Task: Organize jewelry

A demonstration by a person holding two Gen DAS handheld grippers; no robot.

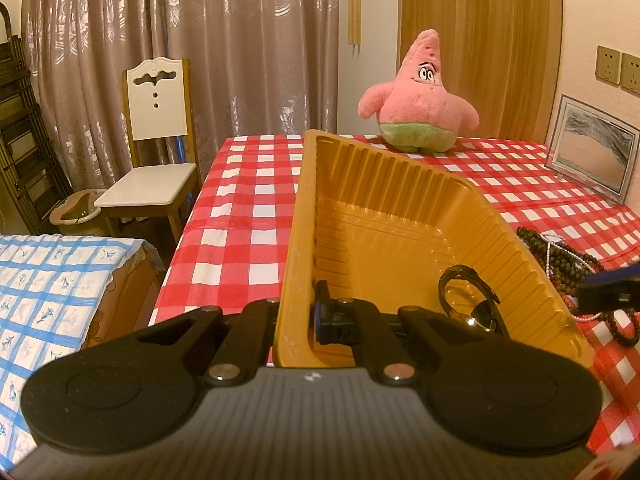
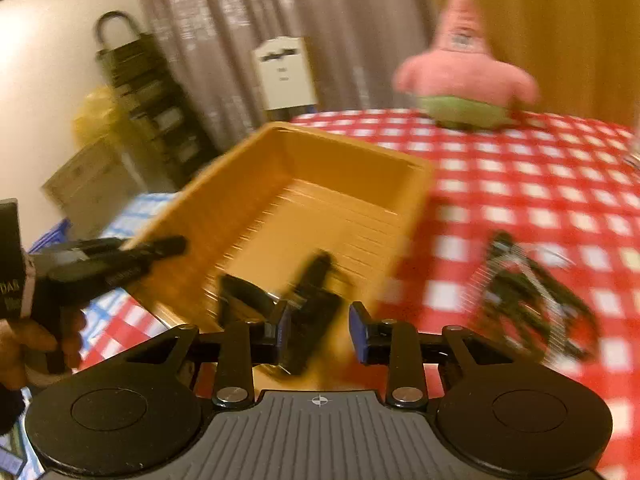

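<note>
Jaws, left gripper (image 1: 296, 316): closed on the near wall of the yellow tray (image 1: 400, 184), 1 finger outside, 1 inside, holding it tilted above the checked tablecloth (image 1: 240, 216).
Jaws, right gripper (image 2: 318, 330): apart, blue pads clear of contact; nothing pinched. View blurred.
Item 1, watch (image 1: 472, 296): dark strap, lying in the tray's near right corner, just beside the wall.
Item 2, bead necklaces (image 1: 560, 256): dark beads with a pale strand, heaped on the cloth right of the tray, outside it. Still to be sorted, by my reading.
Item 3, plush toy (image 1: 420, 100): far side of table, well apart.
Risks, as judged:
- Tray is thin plastic, gripped at 1 edge only; a slip or flex could drop it and spill the watch.
- Tilt runs toward the gripped corner; more tilt may slide the watch against the inner finger.
- Beads are loose and tangled; a pinch on 1 strand may drag the heap or snag the pale strand.
- Table edge is close on the left; a spill could reach the floor.
</note>
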